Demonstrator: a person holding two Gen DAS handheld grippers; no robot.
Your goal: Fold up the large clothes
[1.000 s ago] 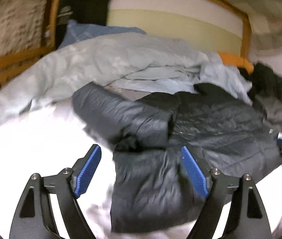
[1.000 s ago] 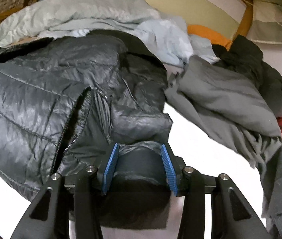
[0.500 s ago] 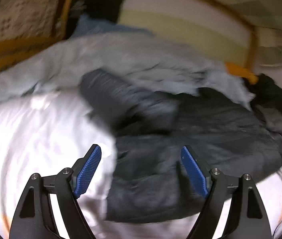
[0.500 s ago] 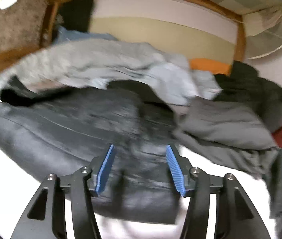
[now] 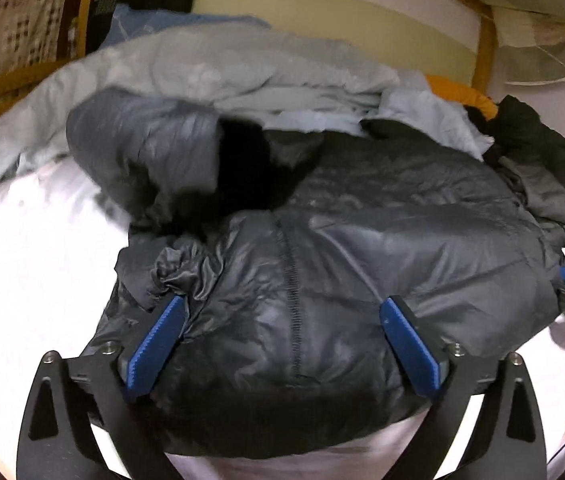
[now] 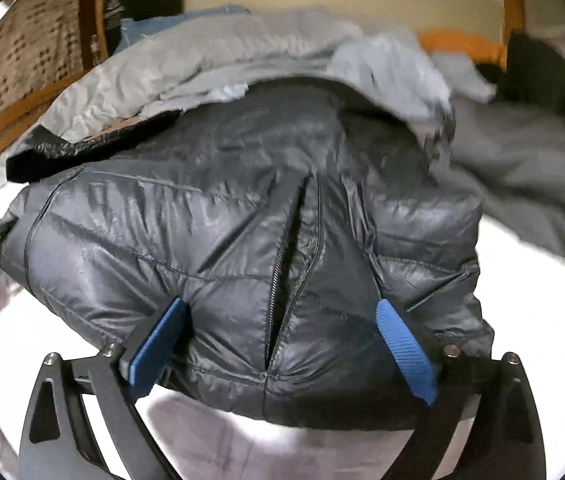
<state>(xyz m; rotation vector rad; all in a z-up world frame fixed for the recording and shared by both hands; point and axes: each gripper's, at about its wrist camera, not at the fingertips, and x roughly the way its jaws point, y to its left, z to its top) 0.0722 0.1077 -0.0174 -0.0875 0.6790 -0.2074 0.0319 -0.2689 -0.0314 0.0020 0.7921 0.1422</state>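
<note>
Right wrist view: both claws spread wide over the puffer jacket (image 6: 242, 232), grey blanket (image 6: 210, 56) behind.

No legible text anywhere

The left gripper (image 5: 282, 344) and the right gripper (image 6: 282, 344) look alike: black angular plastic arms with triangular cut-outs, silver screws at the joints, and ribbed blue pads (image 6: 404, 352) lining each finger.
</note>
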